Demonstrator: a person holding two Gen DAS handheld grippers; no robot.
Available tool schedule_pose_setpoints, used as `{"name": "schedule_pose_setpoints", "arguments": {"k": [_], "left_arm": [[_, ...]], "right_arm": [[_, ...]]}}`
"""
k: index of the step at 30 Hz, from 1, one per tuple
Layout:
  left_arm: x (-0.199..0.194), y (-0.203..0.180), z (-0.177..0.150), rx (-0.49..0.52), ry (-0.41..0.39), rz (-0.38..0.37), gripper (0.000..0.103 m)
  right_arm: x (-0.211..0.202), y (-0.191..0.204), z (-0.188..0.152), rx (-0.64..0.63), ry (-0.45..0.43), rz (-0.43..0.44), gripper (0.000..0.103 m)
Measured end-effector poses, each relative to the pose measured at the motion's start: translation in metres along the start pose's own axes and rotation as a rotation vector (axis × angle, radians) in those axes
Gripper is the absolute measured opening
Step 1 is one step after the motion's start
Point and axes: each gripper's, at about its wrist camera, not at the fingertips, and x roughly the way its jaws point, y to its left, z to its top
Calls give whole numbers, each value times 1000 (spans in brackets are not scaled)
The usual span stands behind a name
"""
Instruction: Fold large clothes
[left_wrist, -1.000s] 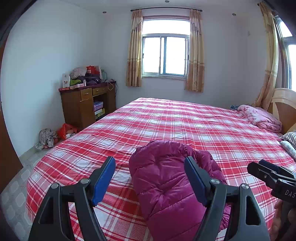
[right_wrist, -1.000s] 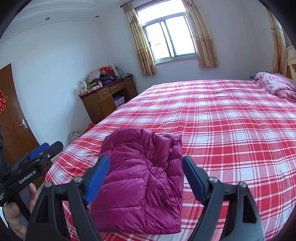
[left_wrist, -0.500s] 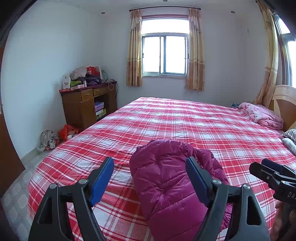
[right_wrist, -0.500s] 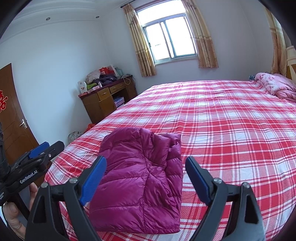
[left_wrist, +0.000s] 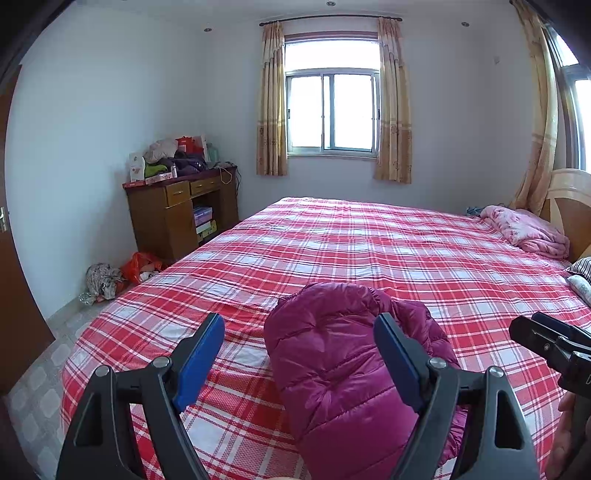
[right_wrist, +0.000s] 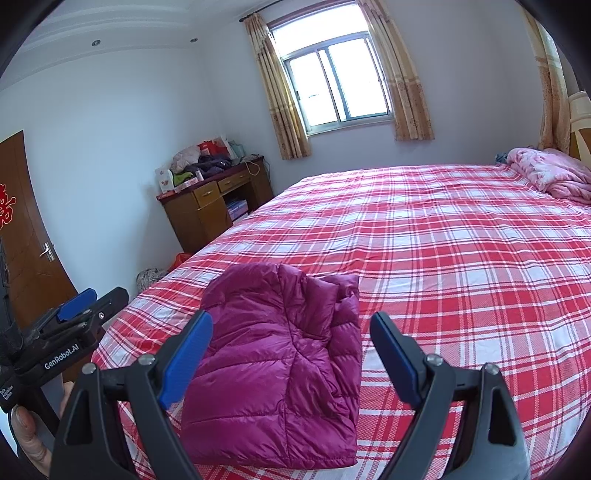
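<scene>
- On the bed (left_wrist: 369, 243), under your grippers, a red-and-white plaid cover lies flat, reaching a far wall with a curtained window (left_wrist: 332, 114)
- Far left, a wooden desk (left_wrist: 181, 214) piled with clutter; far right, a rumpled pink blanket (right_wrist: 550, 177)
- Your magenta puffer jacket (right_wrist: 280, 365), glossy and quilted, sits folded near the bed's near edge
- Your left gripper (left_wrist: 299, 350) and right gripper (right_wrist: 291, 354) hover spread wide, fingers released, grasping nothing
</scene>
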Motion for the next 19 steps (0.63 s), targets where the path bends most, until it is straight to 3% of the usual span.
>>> {"name": "schedule_pose_setpoints", "arguments": {"k": [19], "left_arm": [[10,0,-5,2,19,6,84]], "right_arm": [[3,-2,-6,2,17,-3,90]]}}
